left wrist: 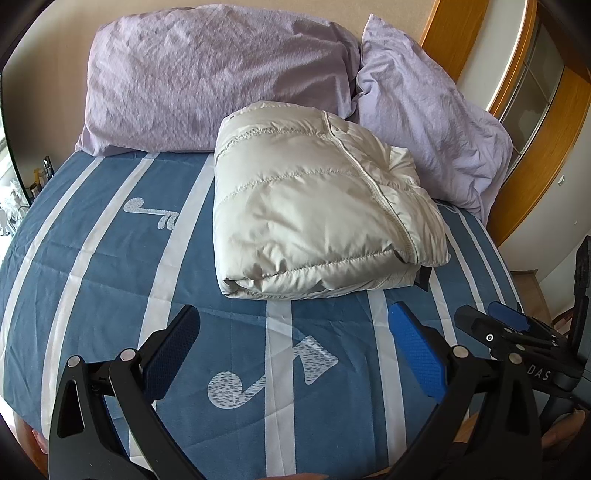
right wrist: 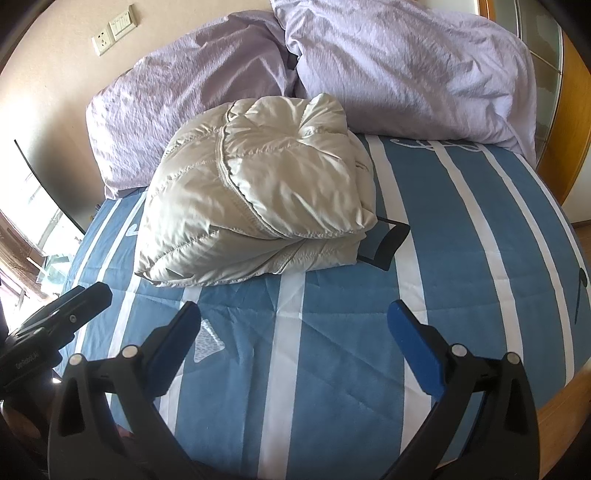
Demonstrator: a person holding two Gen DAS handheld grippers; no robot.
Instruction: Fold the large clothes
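Observation:
A cream quilted puffer jacket (left wrist: pixel 314 206) lies folded into a thick bundle on the blue and white striped bedspread (left wrist: pixel 110 266), near the pillows. It also shows in the right wrist view (right wrist: pixel 255 195). My left gripper (left wrist: pixel 291 321) is open and empty, held above the bedspread a little in front of the jacket. My right gripper (right wrist: pixel 293 314) is open and empty too, also just in front of the jacket. The right gripper shows at the right edge of the left wrist view (left wrist: pixel 495 321). Neither gripper touches the jacket.
Two lilac pillows (left wrist: pixel 207 77) (left wrist: pixel 424 114) lean against the wall behind the jacket. A wooden bed frame (left wrist: pixel 532 177) curves along the right side. A wall socket and switch (right wrist: pixel 114 29) sit above the left pillow. A window (right wrist: pixel 33 236) is at the left.

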